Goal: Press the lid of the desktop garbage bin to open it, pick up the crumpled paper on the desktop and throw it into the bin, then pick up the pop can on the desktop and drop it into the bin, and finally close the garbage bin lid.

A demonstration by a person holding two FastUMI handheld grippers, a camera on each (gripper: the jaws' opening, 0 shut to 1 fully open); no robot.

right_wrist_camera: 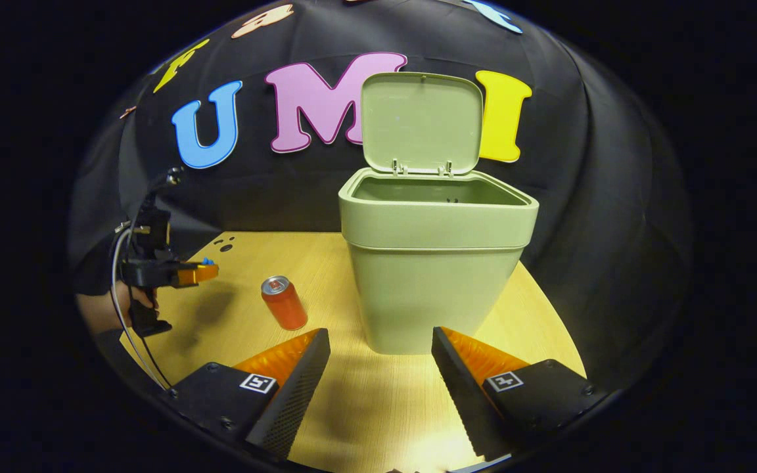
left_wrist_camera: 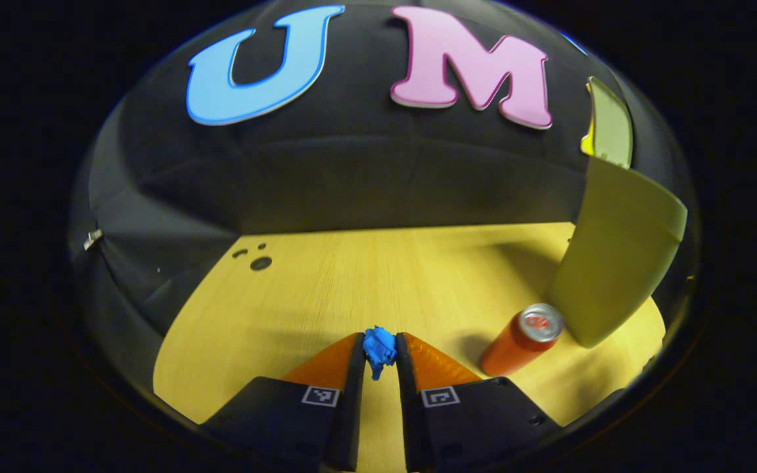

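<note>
A blue crumpled paper (left_wrist_camera: 379, 348) is pinched between the tips of my left gripper (left_wrist_camera: 379, 353), lifted above the wooden desktop (left_wrist_camera: 352, 276). The right gripper view shows that left gripper (right_wrist_camera: 204, 268) far left, held by a hand, with the blue paper (right_wrist_camera: 207, 261) at its tip. An orange pop can (left_wrist_camera: 522, 340) stands upright just right of my left fingers, beside the green bin (left_wrist_camera: 615, 263). The bin (right_wrist_camera: 434, 263) stands in front of my right gripper (right_wrist_camera: 382, 348), its lid (right_wrist_camera: 421, 121) raised upright. My right gripper is open with nothing between its fingers. The can (right_wrist_camera: 284, 302) stands left of the bin.
Small dark holes (left_wrist_camera: 257, 257) mark the far left of the desktop. The black cloth wall rises right behind the table. The table's rounded edge (right_wrist_camera: 549, 328) runs close to the right of the bin. A cable (right_wrist_camera: 130, 328) hangs from the left gripper.
</note>
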